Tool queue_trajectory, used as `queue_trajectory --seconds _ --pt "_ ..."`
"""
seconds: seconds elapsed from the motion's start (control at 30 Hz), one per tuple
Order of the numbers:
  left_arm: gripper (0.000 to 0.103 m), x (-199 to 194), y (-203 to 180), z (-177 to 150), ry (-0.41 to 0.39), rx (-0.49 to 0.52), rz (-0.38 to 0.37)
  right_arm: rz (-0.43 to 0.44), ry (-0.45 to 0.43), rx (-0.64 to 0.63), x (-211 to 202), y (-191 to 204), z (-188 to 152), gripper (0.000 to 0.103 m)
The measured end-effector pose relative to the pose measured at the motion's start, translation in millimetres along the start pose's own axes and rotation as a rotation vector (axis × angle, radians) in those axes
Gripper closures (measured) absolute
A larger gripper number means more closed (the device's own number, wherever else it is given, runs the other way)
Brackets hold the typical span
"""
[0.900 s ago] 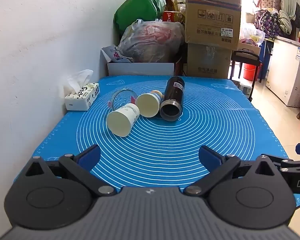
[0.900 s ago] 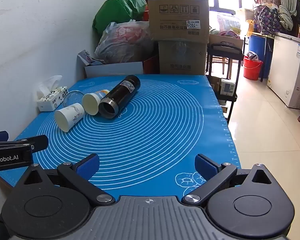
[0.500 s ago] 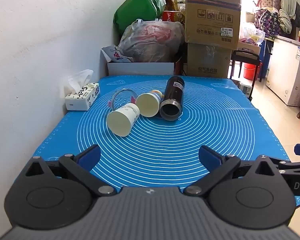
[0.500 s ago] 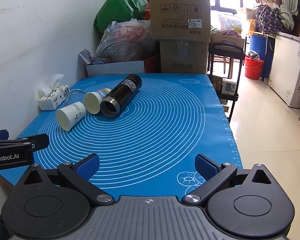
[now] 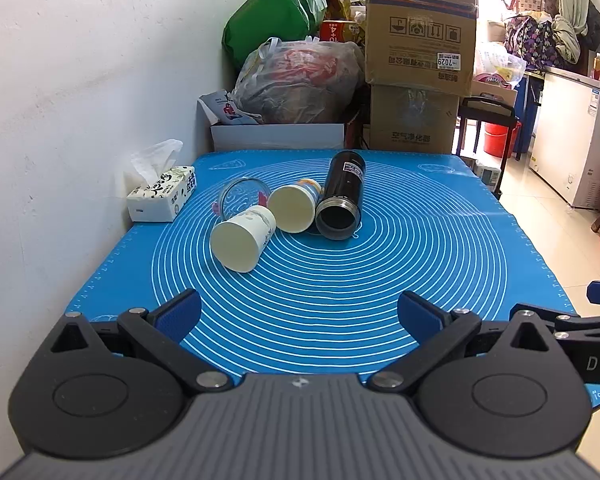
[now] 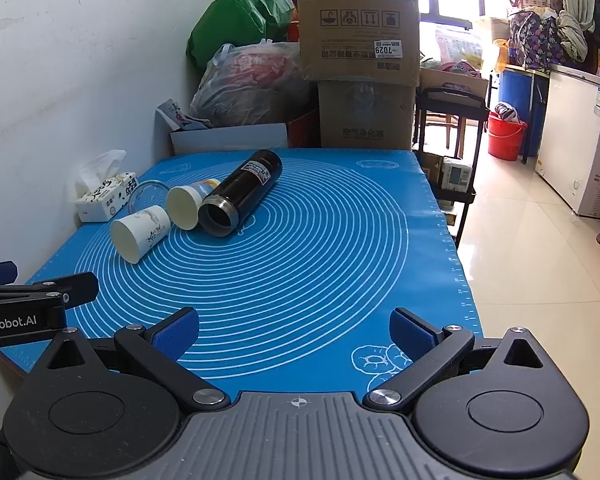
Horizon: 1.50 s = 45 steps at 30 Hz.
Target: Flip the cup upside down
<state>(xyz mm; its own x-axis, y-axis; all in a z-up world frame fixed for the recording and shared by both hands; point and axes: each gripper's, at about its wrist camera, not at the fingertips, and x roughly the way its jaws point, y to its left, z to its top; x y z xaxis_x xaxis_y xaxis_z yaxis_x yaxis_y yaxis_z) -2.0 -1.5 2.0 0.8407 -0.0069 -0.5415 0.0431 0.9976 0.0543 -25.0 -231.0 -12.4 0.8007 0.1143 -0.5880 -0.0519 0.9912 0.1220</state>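
Four vessels on their sides toward the worktop's (image 5: 440, 248) far left corner: glass (image 5: 240, 196), two paper cups, black flask (image 5: 342, 196). All tipped, presumably awaiting flipping. Nearest cup (image 5: 242, 238) lies mouth toward the near edge, well ahead of left gripper (image 5: 300, 312) and right gripper (image 6: 294, 330); both sets of fingers spread wide, empty.

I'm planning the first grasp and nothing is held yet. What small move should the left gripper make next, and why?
Probably ease the left gripper forward toward the nearest paper cup. Its jaws are wide open and empty, and that cup lies on its side on the blue mat, mouth facing the camera, closest of the four containers.
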Motion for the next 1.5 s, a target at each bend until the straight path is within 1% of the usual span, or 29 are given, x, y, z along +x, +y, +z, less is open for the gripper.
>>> queue_trajectory --seconds 1.5 --pt "0.0 0.9 -4.1 -3.7 0.003 0.005 -0.006 -0.001 0.002 -0.007 -0.7 1.3 3.9 0.0"
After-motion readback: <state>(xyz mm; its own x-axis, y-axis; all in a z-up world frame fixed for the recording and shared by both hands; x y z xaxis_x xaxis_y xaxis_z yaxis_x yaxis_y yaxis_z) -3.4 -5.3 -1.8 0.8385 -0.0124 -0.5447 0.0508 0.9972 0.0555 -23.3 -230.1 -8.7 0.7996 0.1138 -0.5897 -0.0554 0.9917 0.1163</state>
